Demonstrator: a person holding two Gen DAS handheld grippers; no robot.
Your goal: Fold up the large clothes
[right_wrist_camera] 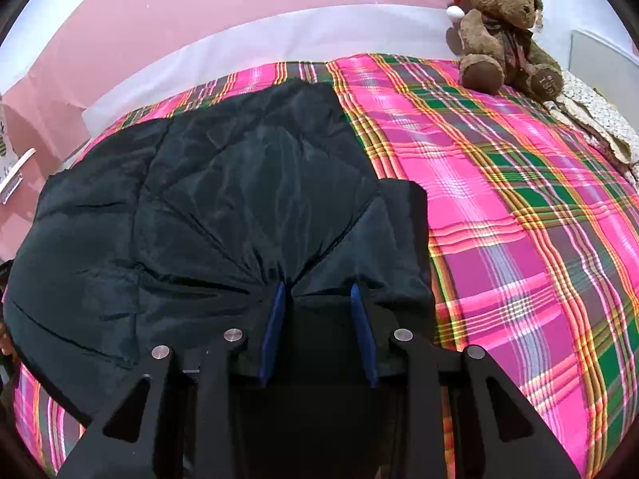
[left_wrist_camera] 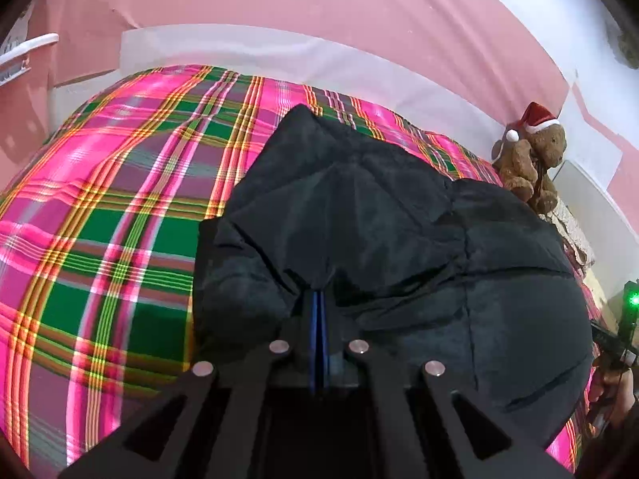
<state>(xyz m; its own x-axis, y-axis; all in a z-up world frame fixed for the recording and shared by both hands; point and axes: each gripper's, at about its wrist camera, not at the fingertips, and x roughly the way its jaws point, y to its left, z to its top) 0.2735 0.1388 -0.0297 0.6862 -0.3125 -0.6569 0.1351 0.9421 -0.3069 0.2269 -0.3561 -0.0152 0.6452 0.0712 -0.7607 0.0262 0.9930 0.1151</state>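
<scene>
- Black padded jacket point(left_wrist_camera: 391, 215) spread on the bed, over the plaid bedcover point(left_wrist_camera: 120, 207) in pink, green and yellow.
- In the left wrist view, long axis of the garment running from the near edge of the bed away toward the far wall, with a narrow, peaked end pointing to the far side.
- Seen from the right wrist view, same jacket point(right_wrist_camera: 223, 199) lying to the left part of the bed, its far edge near the white strip along the wall, its broad rounded part reaching the near left side.
- A folded flap on top, with creases that run together toward the near edge where the tools are.
- Left hand-held gripper point(left_wrist_camera: 319, 299) at the near edge of the jacket, blue pads pressed together, dark cloth gathered in a pinch between them.
- Right hand-held gripper point(right_wrist_camera: 317, 291) also at the near edge, blue pads standing apart, black cloth lying in the gap between them and around both fingers; not clamped.
- Right fingertip point(right_wrist_camera: 355, 295) just beside a small upright fold of the jacket, near the border with the bare bedcover point(right_wrist_camera: 519, 215).
- Brown teddy bear point(right_wrist_camera: 503, 28) with a red and white Santa hat sitting at the far right corner of the bed, well apart from the jacket; visible also in the left wrist view point(left_wrist_camera: 531, 159).
- Pink wall point(left_wrist_camera: 319, 8) behind the bed.
- A pale crocheted cloth point(right_wrist_camera: 599, 119) lying beside the bear at the right edge.
</scene>
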